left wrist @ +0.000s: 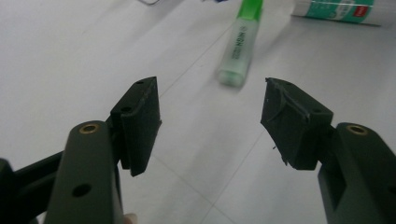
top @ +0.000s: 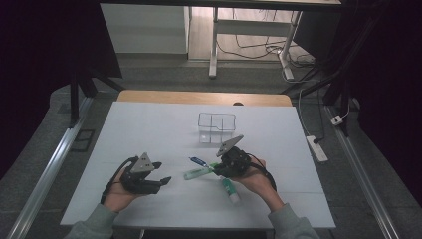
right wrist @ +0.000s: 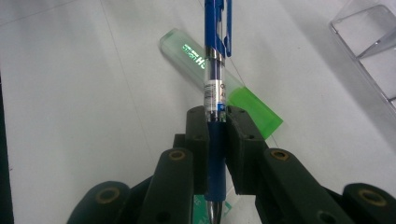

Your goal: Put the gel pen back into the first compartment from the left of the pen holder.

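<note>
Blue plastic marks the thing in hand: a blue ballpoint pen with a clear barrel [top: 198, 161], clamped in the right hand-held gripper [top: 219, 168], seen from the high view just in front of a clear wire-edged plastic organiser box [top: 216, 127]. A pale green highlighter marker [top: 198, 173] lies on the bench under the pen, and a white-and-green glue stick [top: 230, 189] rests beside the right hand. The left hand-held gripper [top: 164, 180] sits apart to the left with nothing in it. White sheeting covers the bench [top: 149, 129], its wooden edge showing at the far side; beyond are grey floor, desk legs, loose cables and a power strip.

In the left gripper view, the left hand-held gripper [left wrist: 212, 123] stands released, its jaws spread wide over bare white bench, with the highlighter marker [left wrist: 240, 46] ahead and the glue stick [left wrist: 336, 10] at the top edge.

In the right gripper view, the right hand-held gripper [right wrist: 217, 154] is clenched on the pen [right wrist: 215, 70] near its grip end, the pen crossing above the highlighter marker [right wrist: 187, 51]. The step looks like carrying the pen to the organiser box [right wrist: 369, 51]; doing it well means lifting clear of the marker first, keeping the clamp firm and tipping the pen upright over one compartment.
</note>
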A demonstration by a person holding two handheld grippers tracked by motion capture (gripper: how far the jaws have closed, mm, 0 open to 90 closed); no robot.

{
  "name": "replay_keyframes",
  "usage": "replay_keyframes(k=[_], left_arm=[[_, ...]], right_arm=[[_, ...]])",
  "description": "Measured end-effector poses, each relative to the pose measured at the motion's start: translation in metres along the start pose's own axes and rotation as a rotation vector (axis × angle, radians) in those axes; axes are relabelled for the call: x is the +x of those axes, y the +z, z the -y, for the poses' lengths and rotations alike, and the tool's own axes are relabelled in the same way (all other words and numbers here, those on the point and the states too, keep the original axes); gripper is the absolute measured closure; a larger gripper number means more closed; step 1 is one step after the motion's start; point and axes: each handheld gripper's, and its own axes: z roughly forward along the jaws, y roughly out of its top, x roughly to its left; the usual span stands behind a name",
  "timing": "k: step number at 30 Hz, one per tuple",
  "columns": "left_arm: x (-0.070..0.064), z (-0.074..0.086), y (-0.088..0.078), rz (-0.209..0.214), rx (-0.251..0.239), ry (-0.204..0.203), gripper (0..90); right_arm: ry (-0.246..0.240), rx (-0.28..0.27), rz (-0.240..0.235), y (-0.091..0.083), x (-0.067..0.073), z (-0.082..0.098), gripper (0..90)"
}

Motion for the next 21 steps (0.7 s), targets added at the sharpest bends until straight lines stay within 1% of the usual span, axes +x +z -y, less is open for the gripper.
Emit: replay_keyframes(k=[7, 12, 18, 21], left_arm=[[-0.007, -0.011, 0.005, -0.01, -0.001, 0.039, 35.2], [-0.01, -0.017, 0.009, -0.011, 0.003, 0.056, 34.2], [-0.013, -0.023, 0.016, -0.019, 0.022, 0.072, 31.7], [-0.014, -0.026, 0.02, -0.006, 0.041, 0.086, 30.9]], right_arm=[[0.005, 0.0, -0.003, 0.001, 0.001, -0.001, 79.2], [0.001, 0.006, -0.011, 0.004, 0.003, -0.002, 79.2], [0.0, 0.019, -0.023, 0.008, 0.006, -0.004, 79.2], [0.001, 0.02, -0.031, 0.01, 0.007, -0.005, 79.2]])
